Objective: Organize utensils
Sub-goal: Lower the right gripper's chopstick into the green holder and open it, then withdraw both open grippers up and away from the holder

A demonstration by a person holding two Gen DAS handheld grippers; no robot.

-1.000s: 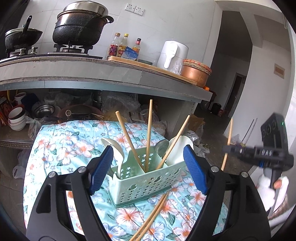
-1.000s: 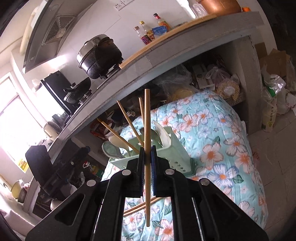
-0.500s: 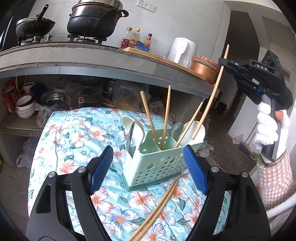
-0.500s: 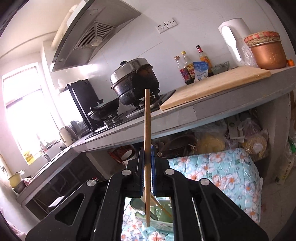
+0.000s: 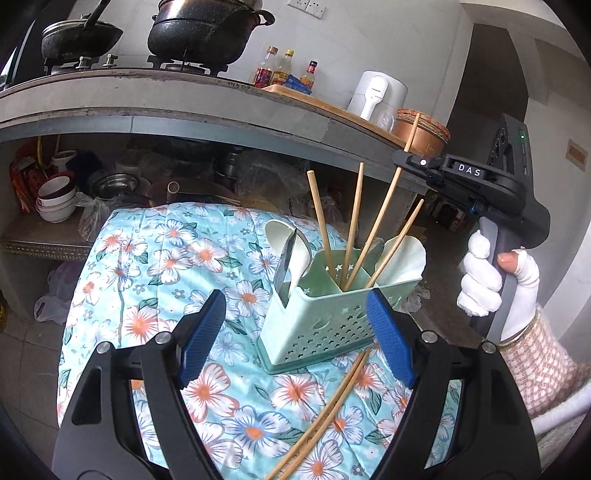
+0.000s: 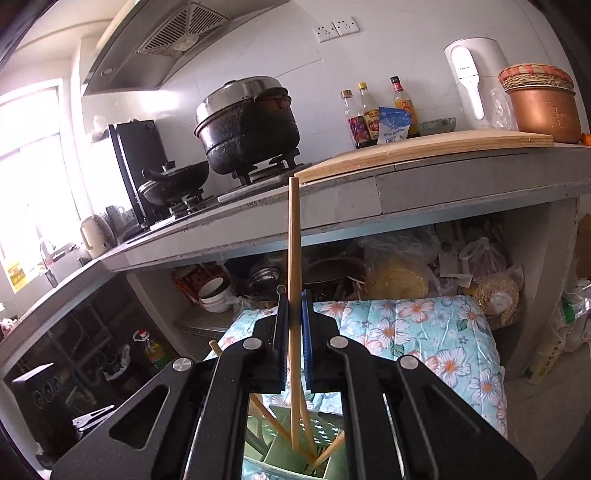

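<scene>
A mint-green utensil caddy (image 5: 325, 321) stands on a floral cloth (image 5: 155, 258); it holds several wooden chopsticks and white spoons (image 5: 295, 243). My right gripper (image 5: 400, 158) is shut on a chopstick (image 5: 384, 210) whose lower end is inside the caddy's middle compartment. In the right wrist view the chopstick (image 6: 294, 258) stands upright between the shut pads of that gripper (image 6: 294, 325), with the caddy (image 6: 291, 454) below. My left gripper (image 5: 295, 336) is open and empty, just in front of the caddy. Two loose chopsticks (image 5: 325, 410) lie on the cloth.
A grey counter (image 5: 184, 107) overhangs the cloth, carrying a black pot (image 5: 207, 29), sauce bottles (image 5: 284, 70), a white appliance (image 5: 376, 94) and a copper pot (image 5: 421, 129). Bowls (image 5: 55, 199) and bags crowd the shelf under it.
My right gripper has come down with its chopstick, and the lower end now sits inside the caddy. The left gripper has stayed open in front of the caddy.
</scene>
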